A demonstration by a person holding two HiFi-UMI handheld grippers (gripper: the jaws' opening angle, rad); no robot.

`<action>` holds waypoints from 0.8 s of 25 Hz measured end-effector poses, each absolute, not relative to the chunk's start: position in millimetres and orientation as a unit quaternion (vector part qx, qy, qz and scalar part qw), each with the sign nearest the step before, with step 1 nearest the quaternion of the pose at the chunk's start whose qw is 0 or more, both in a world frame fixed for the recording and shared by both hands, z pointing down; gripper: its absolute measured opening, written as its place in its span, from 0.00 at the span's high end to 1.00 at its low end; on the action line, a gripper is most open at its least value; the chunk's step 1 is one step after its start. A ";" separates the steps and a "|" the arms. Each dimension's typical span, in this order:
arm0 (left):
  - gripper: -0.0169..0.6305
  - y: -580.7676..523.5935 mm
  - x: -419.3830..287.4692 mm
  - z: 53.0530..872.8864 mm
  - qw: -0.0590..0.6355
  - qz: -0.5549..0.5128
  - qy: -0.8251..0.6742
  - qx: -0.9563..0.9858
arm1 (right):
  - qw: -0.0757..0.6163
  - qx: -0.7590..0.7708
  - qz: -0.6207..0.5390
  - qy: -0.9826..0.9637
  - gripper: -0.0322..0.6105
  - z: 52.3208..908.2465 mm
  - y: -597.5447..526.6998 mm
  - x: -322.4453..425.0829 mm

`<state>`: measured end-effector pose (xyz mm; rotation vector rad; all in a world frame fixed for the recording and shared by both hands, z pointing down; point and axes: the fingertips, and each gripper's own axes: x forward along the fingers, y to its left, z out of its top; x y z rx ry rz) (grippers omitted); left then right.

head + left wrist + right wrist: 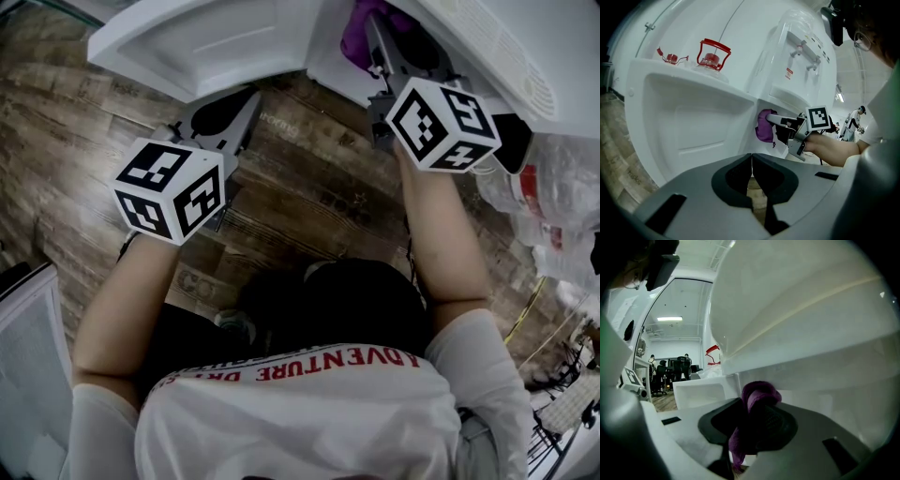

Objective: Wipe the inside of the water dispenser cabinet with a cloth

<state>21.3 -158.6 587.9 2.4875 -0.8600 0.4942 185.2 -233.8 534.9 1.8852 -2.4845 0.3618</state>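
Observation:
The white water dispenser stands ahead with its lower cabinet door swung open to the left. My right gripper is shut on a purple cloth and reaches into the cabinet opening. In the right gripper view the cloth bunches between the jaws, close to the cabinet's white wall. The left gripper view shows the cloth at the opening's edge with the right gripper behind it. My left gripper hangs shut and empty in front of the open door.
A wood-pattern floor lies below. Clear water bottles stand to the dispenser's right. Red-capped containers show beyond the door. The dispenser taps sit above the opening. People and chairs are far off.

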 end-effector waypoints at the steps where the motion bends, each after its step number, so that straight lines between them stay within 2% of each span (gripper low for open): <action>1: 0.93 -159.9 20.2 587.4 0.231 0.177 -0.314 0.904 | 0.001 0.601 0.115 -0.791 0.79 535.8 -232.5 186.4; 7: 0.93 -160.3 15.0 588.6 0.242 0.169 -0.307 0.905 | -0.014 0.586 0.149 -0.796 0.79 539.5 -205.1 184.7; 15: 0.93 -159.0 -1.4 563.3 0.296 0.133 -0.319 0.890 | 0.043 0.519 0.176 -0.835 0.79 522.8 -172.4 133.9; 20: 0.93 -136.1 -21.9 508.5 0.332 0.123 -0.335 0.874 | 0.067 0.475 0.207 -0.852 0.79 465.2 -144.7 99.9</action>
